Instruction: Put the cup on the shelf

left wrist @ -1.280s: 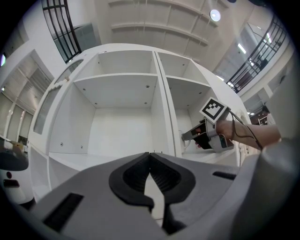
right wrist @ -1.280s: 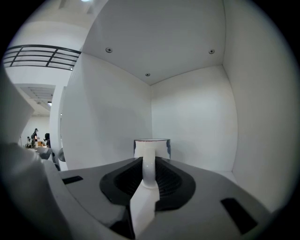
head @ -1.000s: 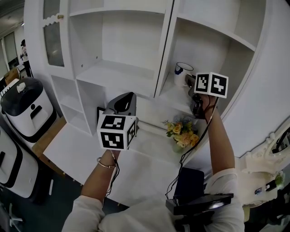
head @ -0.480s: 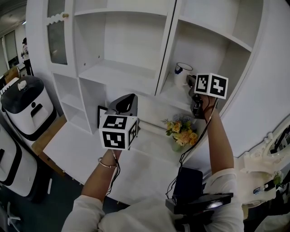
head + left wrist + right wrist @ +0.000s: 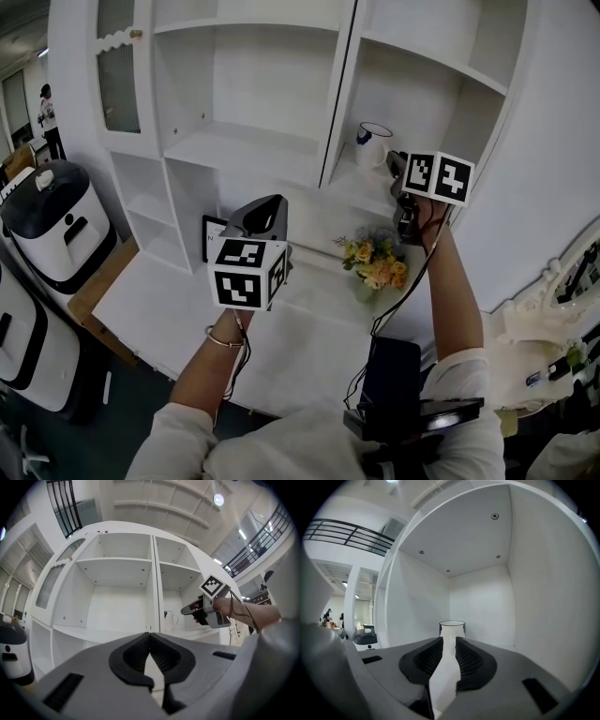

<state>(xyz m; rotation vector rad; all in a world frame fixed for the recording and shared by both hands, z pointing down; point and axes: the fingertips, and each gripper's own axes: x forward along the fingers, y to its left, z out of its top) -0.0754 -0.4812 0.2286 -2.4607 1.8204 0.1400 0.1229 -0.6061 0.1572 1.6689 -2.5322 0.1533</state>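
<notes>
This looks like a home corner staged inside a large hall, a lab or a showroom. The white shelf unit (image 5: 253, 150), the white tabletop (image 5: 150, 300) and a bunch of flowers (image 5: 375, 267) look domestic. But a mezzanine railing (image 5: 351, 536) at ten o'clock in the right gripper view, a ceiling lamp (image 5: 218, 498) on a high beamed ceiling, and white machines (image 5: 56, 225) at nine o'clock in the head view point to a work building.

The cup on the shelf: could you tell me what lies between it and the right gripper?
Nothing: the right gripper view shows only bare shelf board between the right gripper and the cup.
</notes>
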